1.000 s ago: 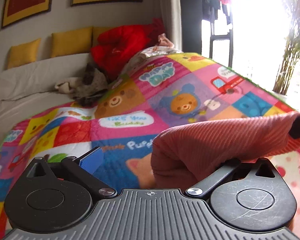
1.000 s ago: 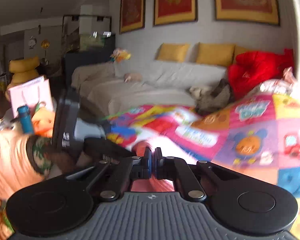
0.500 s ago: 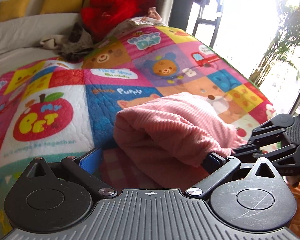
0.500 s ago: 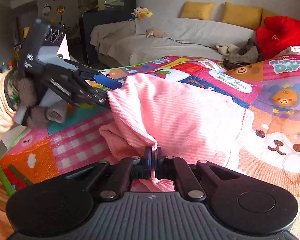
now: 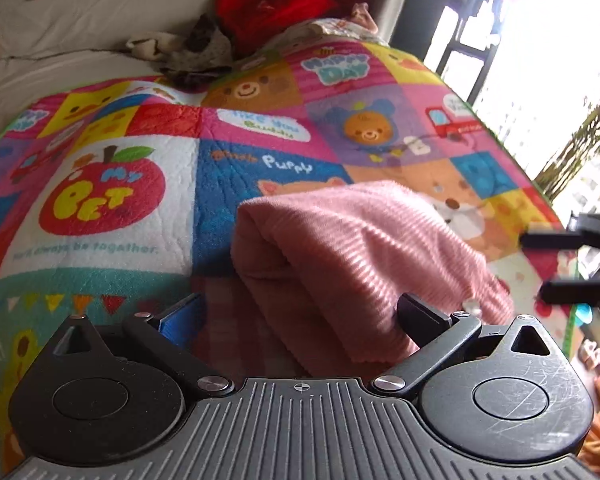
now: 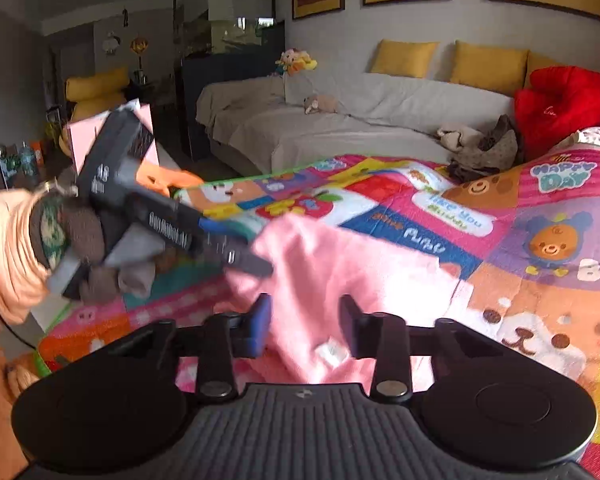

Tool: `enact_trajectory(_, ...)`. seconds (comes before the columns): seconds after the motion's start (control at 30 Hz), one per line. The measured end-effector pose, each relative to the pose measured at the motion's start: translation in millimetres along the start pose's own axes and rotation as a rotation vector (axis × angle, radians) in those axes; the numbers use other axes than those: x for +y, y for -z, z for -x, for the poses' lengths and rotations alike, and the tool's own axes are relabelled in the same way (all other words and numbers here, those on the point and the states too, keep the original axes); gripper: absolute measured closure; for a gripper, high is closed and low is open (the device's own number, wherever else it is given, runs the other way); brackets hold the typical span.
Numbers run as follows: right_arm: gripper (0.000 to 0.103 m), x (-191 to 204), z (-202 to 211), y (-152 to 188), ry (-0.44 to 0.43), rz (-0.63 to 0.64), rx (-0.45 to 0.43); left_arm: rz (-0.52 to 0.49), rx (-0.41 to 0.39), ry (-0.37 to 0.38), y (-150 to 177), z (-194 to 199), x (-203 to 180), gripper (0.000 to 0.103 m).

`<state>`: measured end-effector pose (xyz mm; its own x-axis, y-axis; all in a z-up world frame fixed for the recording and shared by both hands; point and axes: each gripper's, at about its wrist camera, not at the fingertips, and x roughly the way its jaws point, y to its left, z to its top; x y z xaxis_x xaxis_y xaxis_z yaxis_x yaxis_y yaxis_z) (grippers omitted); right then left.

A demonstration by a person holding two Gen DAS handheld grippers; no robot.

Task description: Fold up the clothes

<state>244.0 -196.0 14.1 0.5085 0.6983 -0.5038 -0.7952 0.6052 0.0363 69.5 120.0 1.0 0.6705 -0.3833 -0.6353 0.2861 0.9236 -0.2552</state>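
Note:
A pink ribbed garment lies folded in a bundle on the colourful cartoon quilt; it also shows in the right wrist view. My left gripper is open, its fingers spread either side of the garment's near edge. My right gripper is open with the garment's edge and its white label lying between its fingers. The right gripper shows at the right edge of the left wrist view; the left gripper shows in the right wrist view.
The quilt covers a raised surface. Behind it stand a grey sofa with yellow cushions, a red plush heap and a pile of brownish clothes. A bright window is on the right.
Both grippers lowered the pink garment onto the quilt. The right gripper, shut on its edge before, has opened and let go. The left gripper stays open.

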Motion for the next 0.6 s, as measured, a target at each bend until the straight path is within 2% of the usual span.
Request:
enact_trajectory(0.13, 0.04, -25, -11, -30, 0.031, -0.007, -0.05, 0.008, 0.034, 0.005, 13, -7, 0, 0.0)
enact_trajectory(0.2, 0.024, -38, -39, -39, 0.045, 0.001, -0.017, 0.008, 0.034, 0.005, 15, -6, 1, 0.0)
enact_trajectory(0.23, 0.021, -45, -56, -42, 0.048, 0.006, 0.005, 0.007, 0.033, 0.005, 16, -5, 1, 0.0)
enact_trajectory(0.37, 0.021, -83, -125, -39, 0.055, -0.064, 0.134, 0.02, 0.028, 0.037, 17, -3, 2, 0.0)
enact_trajectory(0.4, 0.018, -94, -138, -33, 0.027, -0.121, 0.17, 0.02, 0.027, 0.045, 16, -4, 3, 0.0)
enact_trajectory(0.5, 0.017, -122, -150, -15, -0.063, -0.301, 0.186, 0.007, 0.029, 0.058, 13, -7, 3, 0.0)
enact_trajectory(0.53, 0.018, -119, -144, -13, -0.059, -0.296, 0.188, 0.003, 0.03, 0.062, 11, -8, 3, 0.0)
enact_trajectory(0.6, 0.028, -114, -131, -8, -0.05, -0.286, 0.192, -0.006, 0.031, 0.071, 9, -10, 3, 0.0)
